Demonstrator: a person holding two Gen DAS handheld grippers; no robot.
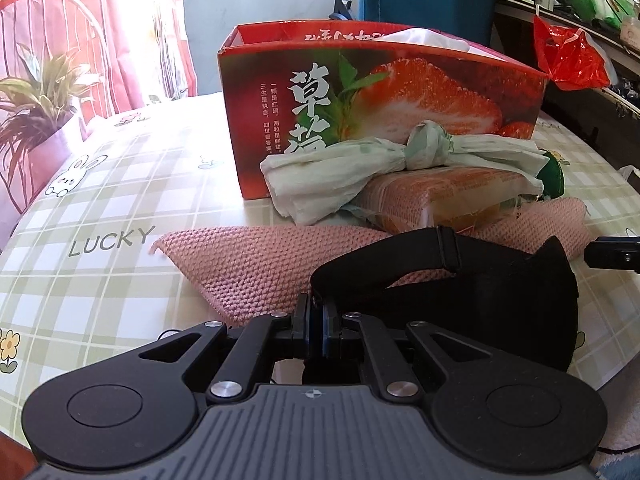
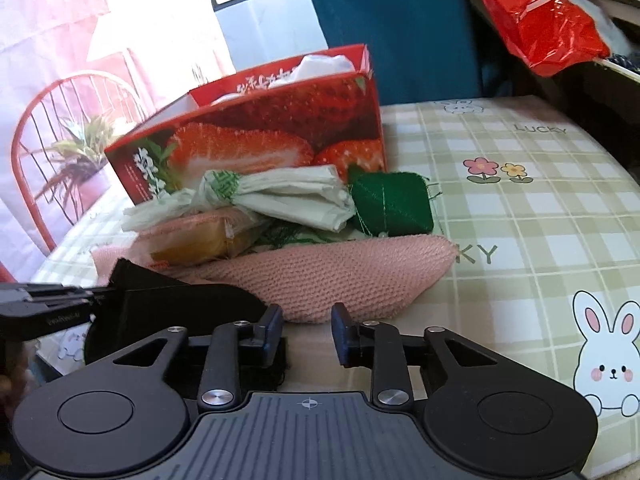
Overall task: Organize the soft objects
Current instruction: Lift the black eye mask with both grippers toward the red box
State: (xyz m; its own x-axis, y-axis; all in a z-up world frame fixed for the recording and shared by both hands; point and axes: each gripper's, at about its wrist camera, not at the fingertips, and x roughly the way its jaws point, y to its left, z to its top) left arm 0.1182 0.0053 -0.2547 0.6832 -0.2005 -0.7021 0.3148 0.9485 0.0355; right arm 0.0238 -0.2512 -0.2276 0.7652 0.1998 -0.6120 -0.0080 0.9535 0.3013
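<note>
My left gripper point(image 1: 316, 312) is shut on the strap of a black fabric mask point(image 1: 520, 300), which lies low at the table's near edge. The mask point(image 2: 180, 308) also shows in the right wrist view, with the left gripper point(image 2: 106, 294) reaching in from the left. My right gripper point(image 2: 308, 332) stands open just right of the mask with nothing between its pads. Behind lies a pink knitted cloth point(image 2: 332, 276). On it rest a tied pale green bag point(image 1: 360, 168), an orange-and-pink packet point(image 1: 440, 196) and a folded dark green cloth point(image 2: 392, 204).
A red strawberry-print box point(image 1: 380, 92) stands open behind the pile with white soft items inside. The table has a green checked cloth point(image 2: 520, 220) with rabbits. A red chair and plant point(image 1: 36, 108) are at left, and a red plastic bag point(image 2: 548, 28) hangs at right.
</note>
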